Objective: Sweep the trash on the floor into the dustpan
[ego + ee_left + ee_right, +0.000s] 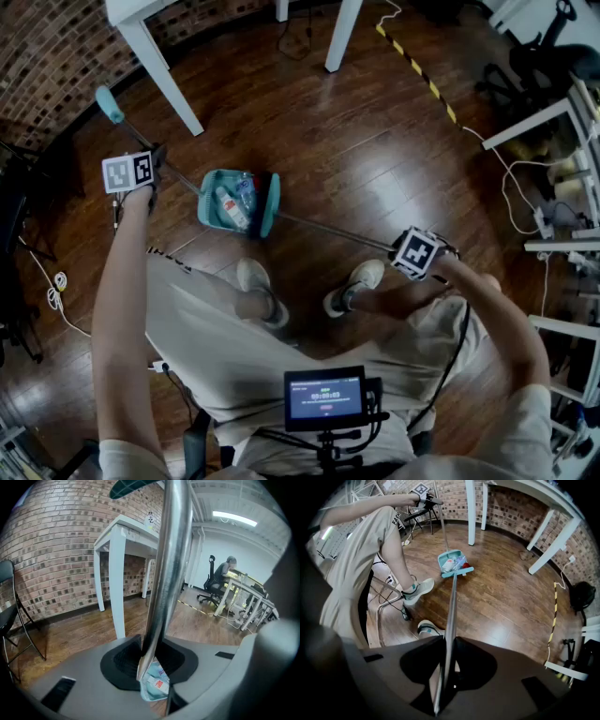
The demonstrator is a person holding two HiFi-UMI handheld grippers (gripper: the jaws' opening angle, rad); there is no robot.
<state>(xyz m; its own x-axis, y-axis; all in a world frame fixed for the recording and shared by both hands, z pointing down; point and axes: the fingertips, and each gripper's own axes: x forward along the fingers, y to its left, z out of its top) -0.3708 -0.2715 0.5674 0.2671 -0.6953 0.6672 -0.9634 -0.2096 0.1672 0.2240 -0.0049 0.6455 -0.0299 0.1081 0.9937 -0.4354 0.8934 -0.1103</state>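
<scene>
- Holds the dustpan handle in the left gripper, fingers pinched tight onto the metal pole, with its teal grip sticking out beyond the gripper.
- Grips the broom pole in the right gripper, pointed steeply down, fingers pressed against the thin pole from both sides.
- Has the teal dustpan down on the wooden floor, just ahead of the two shoes and between the two grippers in the head view.
- Carries the trash inside the dustpan: a white bottle with a red label, and a clear plastic piece just beside it.
- Sets the teal broom head right against the dustpan's open mouth, on the side facing the right gripper.
- Looks past the pole, in the left gripper view, straight down at the dustpan and the trash in it.
- Stands close to white table legs near a brick wall, with a strip of yellow-and-black tape on the floor well beyond the dustpan.
</scene>
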